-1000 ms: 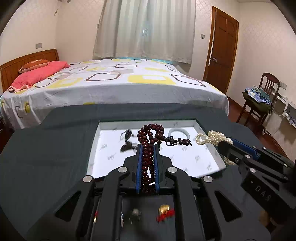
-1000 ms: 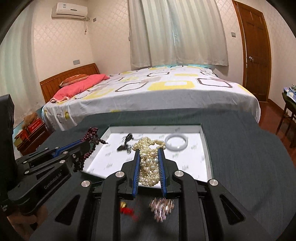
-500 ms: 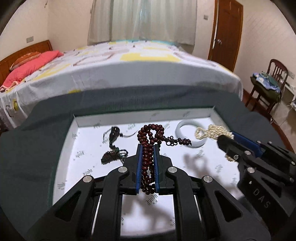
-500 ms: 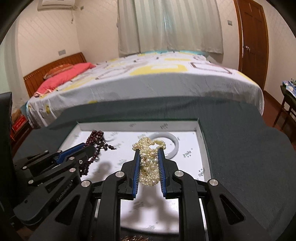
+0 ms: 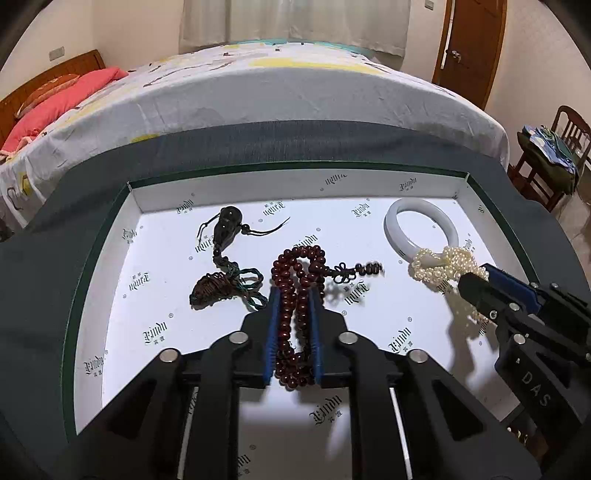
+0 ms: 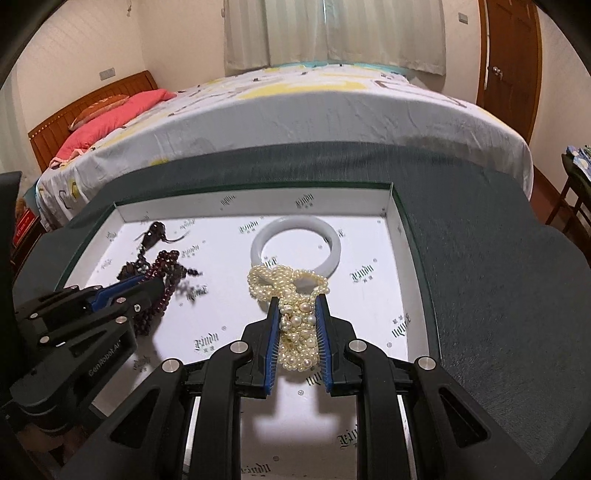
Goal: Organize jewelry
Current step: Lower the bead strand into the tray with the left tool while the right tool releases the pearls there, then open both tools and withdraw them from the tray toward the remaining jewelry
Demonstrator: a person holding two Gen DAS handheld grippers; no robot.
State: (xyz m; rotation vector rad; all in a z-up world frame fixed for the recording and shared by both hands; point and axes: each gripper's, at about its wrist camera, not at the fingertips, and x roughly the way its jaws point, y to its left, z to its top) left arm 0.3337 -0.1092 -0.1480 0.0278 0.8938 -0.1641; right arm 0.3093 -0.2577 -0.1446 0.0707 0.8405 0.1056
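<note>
This is a bedroom in a home. A wide bed (image 5: 295,96) fills the middle of both views, covered with a white sheet printed with yellow blocks and dark outlined rectangles. A pink pillow (image 6: 110,122) lies at its head against a wooden headboard (image 6: 88,107). Pale curtains (image 6: 332,33) hang closed over the far wall, and a brown panelled wooden door (image 5: 469,48) with a metal handle stands at the right. A wooden chair (image 5: 546,155) piled with folded clothes sits in the right corner. The walls carry light patterned wallpaper and a switch plate (image 6: 108,74). In front of the bed a dark green tabletop (image 6: 498,258) holds a shallow white-lined tray (image 5: 295,181).
</note>
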